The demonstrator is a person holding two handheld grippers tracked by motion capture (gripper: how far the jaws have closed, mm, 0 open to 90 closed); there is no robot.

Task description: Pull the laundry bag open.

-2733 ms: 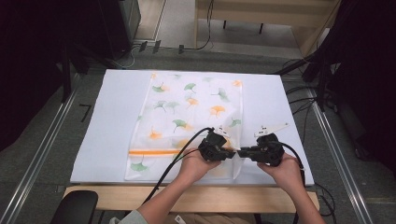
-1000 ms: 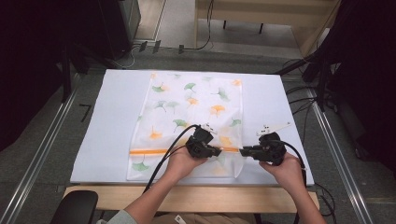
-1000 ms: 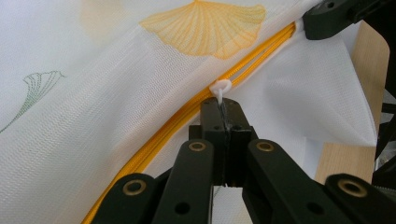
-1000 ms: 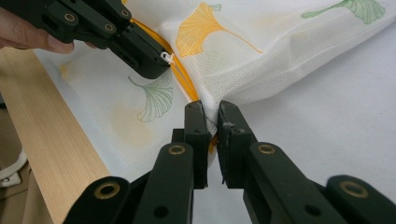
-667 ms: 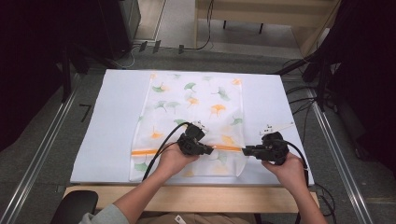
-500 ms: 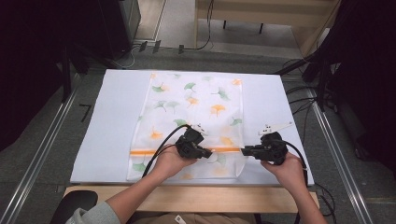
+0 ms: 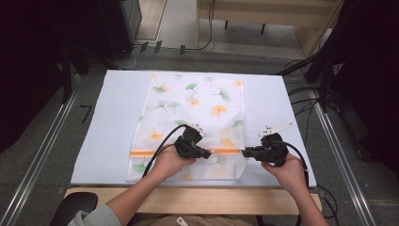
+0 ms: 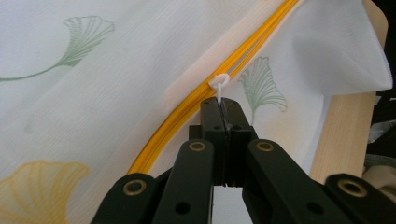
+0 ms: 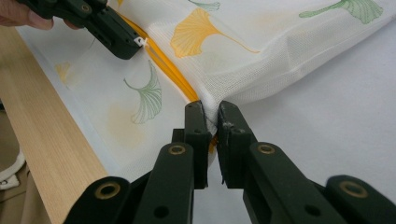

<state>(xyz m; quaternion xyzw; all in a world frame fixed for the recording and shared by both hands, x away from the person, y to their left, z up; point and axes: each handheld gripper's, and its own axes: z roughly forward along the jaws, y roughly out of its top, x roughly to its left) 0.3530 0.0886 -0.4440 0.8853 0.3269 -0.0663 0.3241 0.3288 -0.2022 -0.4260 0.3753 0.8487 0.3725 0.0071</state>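
Note:
A white mesh bag (image 7: 197, 108) printed with green and orange ginkgo leaves lies flat on the white table cover (image 7: 113, 122). An orange zipper (image 7: 146, 152) runs across its near end. My left gripper (image 7: 208, 155) is shut on the white zipper pull (image 8: 218, 84), pinching its tab between the jaws, partway along the zipper (image 8: 187, 107). My right gripper (image 7: 243, 152) is shut on the bag's right edge (image 9: 208, 100) where the zipper (image 9: 173, 70) ends, lifting the fabric into a fold. The left gripper (image 9: 135, 46) shows at the upper left of the right gripper view.
The table's wooden front edge (image 7: 197, 200) runs just below the bag. Bare white cover lies left and right (image 7: 282, 108) of the bag. Metal rails (image 7: 42, 155) flank the table, and cables (image 7: 306, 89) lie on the floor at the right.
My left gripper has slid left along the zipper, away from the right gripper, with the pull in its jaws. The right gripper has held its place at the bag's edge.

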